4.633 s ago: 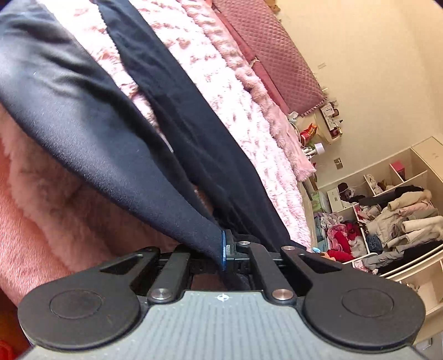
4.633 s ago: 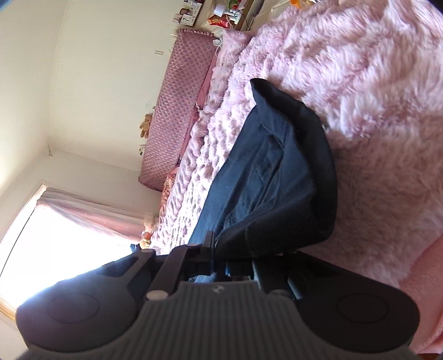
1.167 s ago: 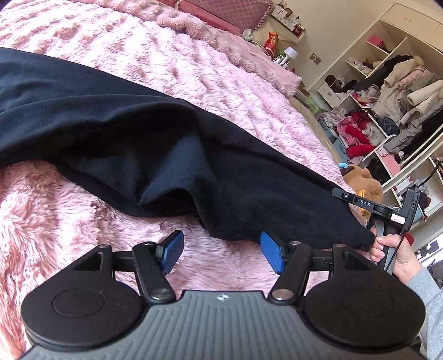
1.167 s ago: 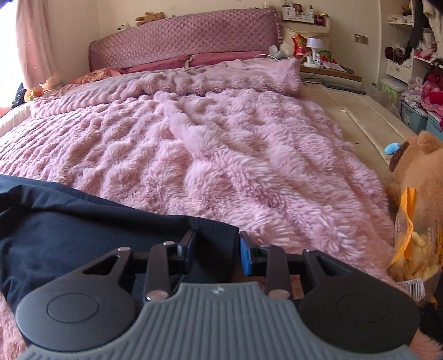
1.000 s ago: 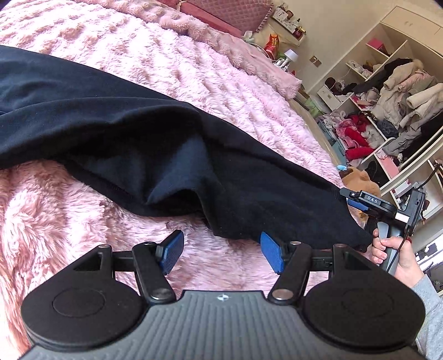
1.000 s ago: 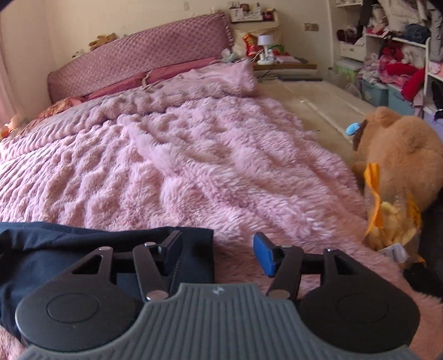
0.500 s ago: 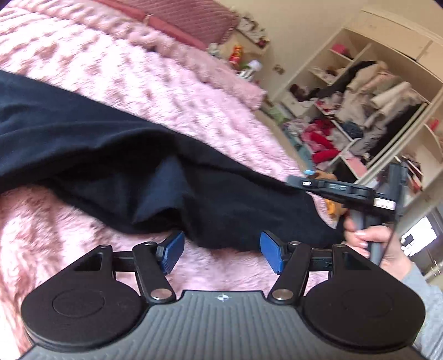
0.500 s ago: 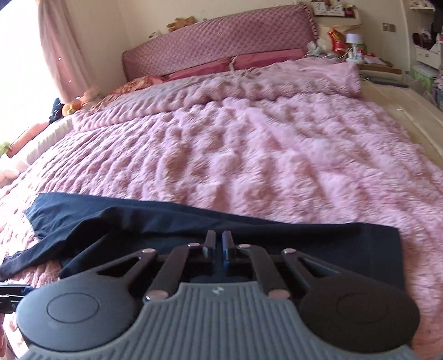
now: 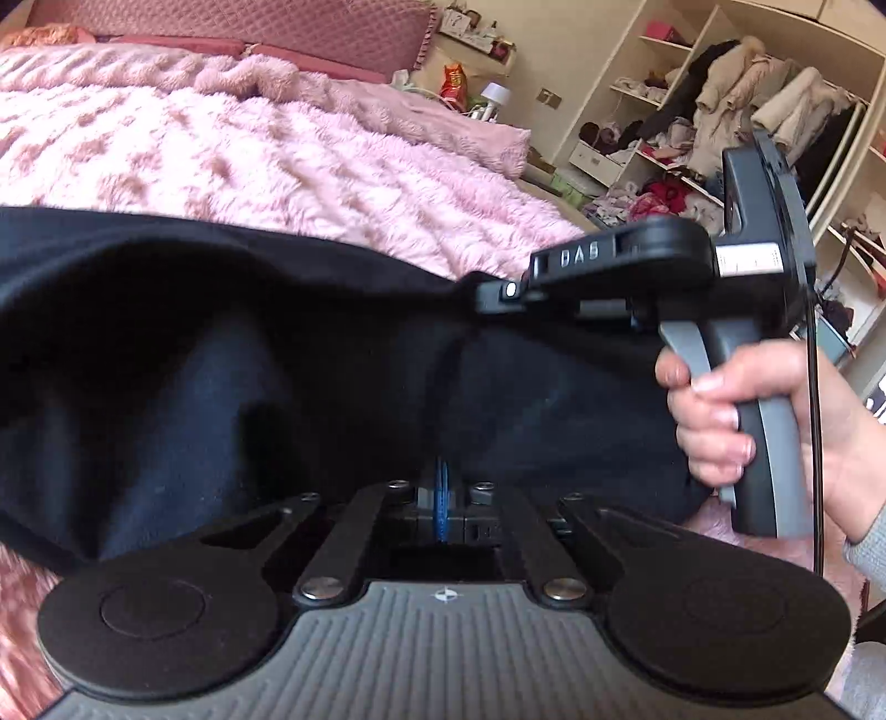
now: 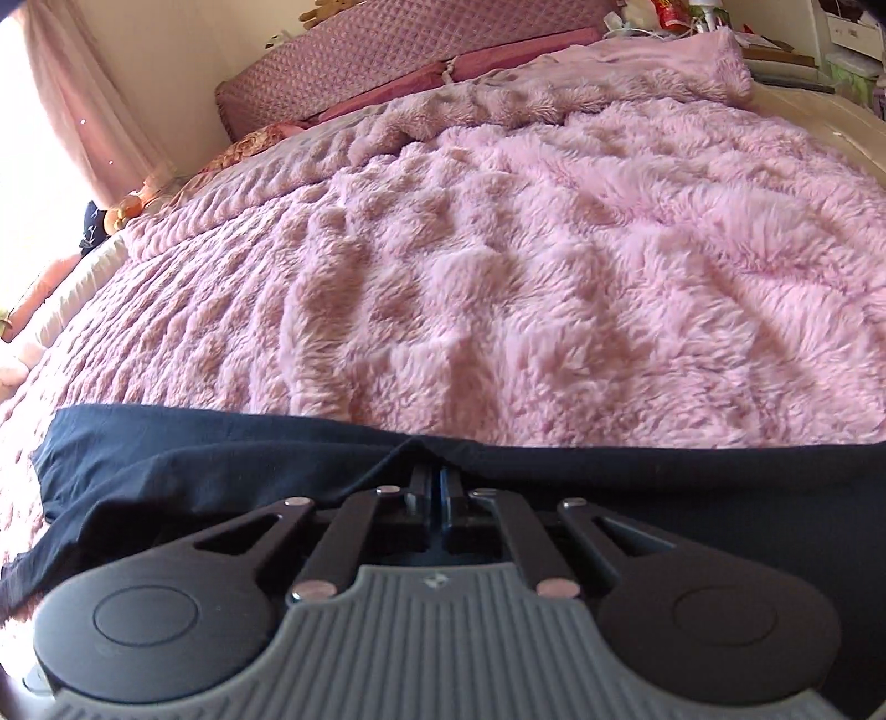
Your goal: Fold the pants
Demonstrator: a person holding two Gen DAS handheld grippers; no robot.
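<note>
Pants (image 9: 232, 354) of dark navy cloth lie spread across a bed covered with a fluffy pink blanket (image 9: 288, 160), their near edge lifted where two hand-held tools have hold of it. The left gripper (image 9: 442, 487), seen from its own camera, has its blue pads pressed together on a fold of the dark fabric, which bunches up directly ahead of the fingers. The right gripper (image 10: 441, 487) is likewise clamped on the cloth, pinching a small peak at the far hem with the fabric falling away to both sides. In the left view the right gripper (image 9: 498, 291) reaches in from the right side, its tip buried in the raised edge of the pants, and a hand (image 9: 742, 426) in a grey sleeve squeezes its handle. Beyond the bed stand a quilted mauve headboard (image 10: 421, 50), a pink curtain (image 10: 83, 111) by a bright window, and open shelves (image 9: 720, 127) crowded with coats and clothing.
</note>
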